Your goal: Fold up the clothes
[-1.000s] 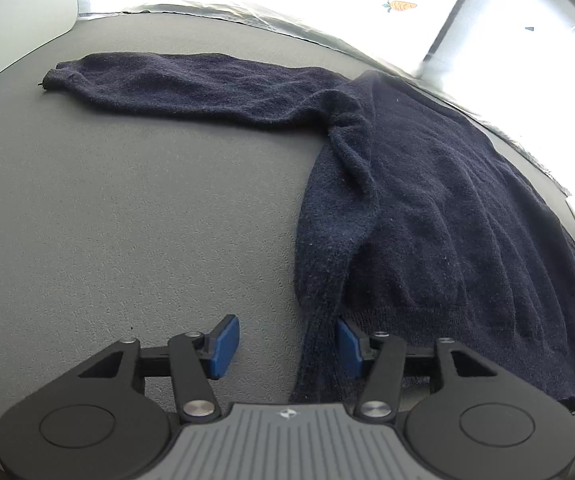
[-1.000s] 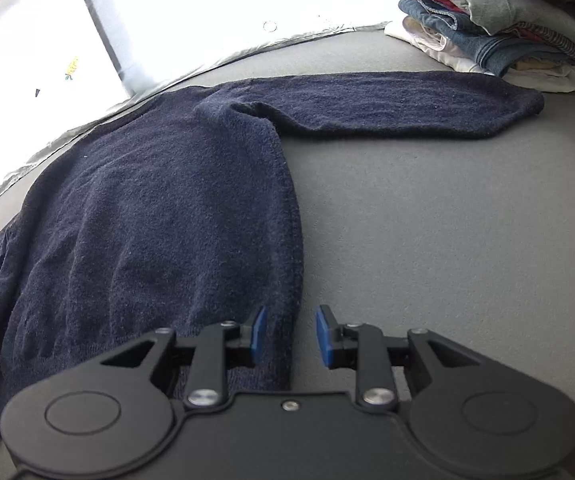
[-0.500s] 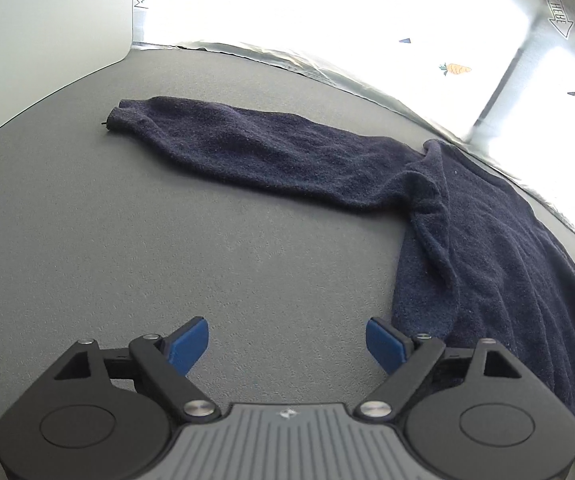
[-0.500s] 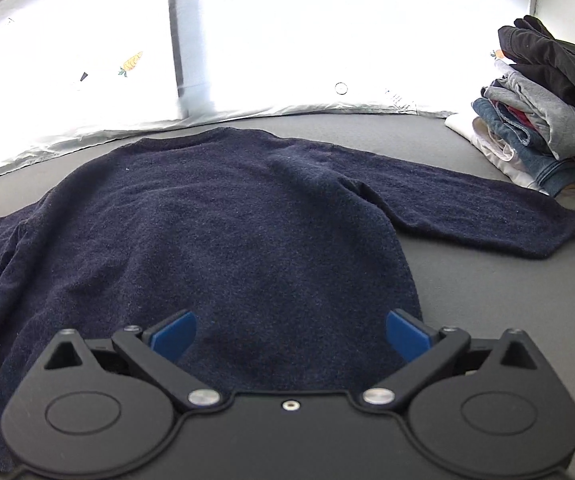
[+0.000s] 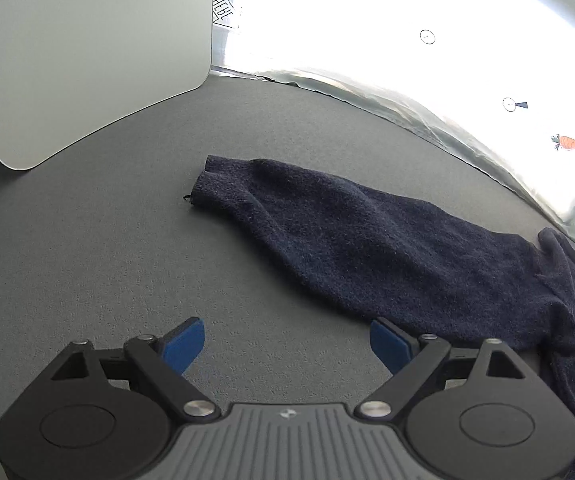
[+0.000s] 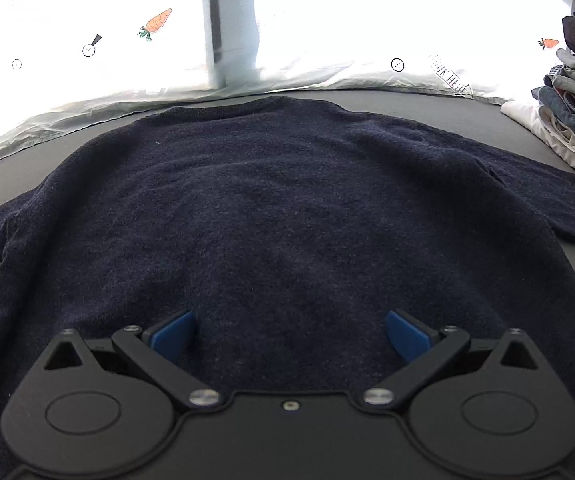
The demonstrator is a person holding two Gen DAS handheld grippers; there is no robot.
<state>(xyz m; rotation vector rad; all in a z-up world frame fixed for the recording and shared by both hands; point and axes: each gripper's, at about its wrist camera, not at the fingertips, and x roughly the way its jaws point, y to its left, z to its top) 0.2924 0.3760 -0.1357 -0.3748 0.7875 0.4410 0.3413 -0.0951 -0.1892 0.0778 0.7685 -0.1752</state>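
A dark navy knit sweater (image 6: 287,208) lies flat on the grey table, back up, both sleeves spread out sideways. Its left sleeve (image 5: 347,232) runs across the left wrist view, cuff (image 5: 203,184) at the far end. My left gripper (image 5: 287,344) is open and empty above the bare table, just in front of that sleeve. My right gripper (image 6: 291,336) is open and empty, hovering over the sweater's lower body near the hem. The hem itself is hidden under the gripper.
A stack of folded clothes (image 6: 571,120) sits at the far right edge. A white board (image 5: 91,52) stands at the back left. A bright white sheet with carrot prints (image 6: 155,24) borders the table's far side. Grey table surface (image 5: 87,260) lies left of the sleeve.
Both grippers let go of the sweater's lower corners and opened wide. The left one swung left toward the sleeve; the right one moved over the sweater's middle.
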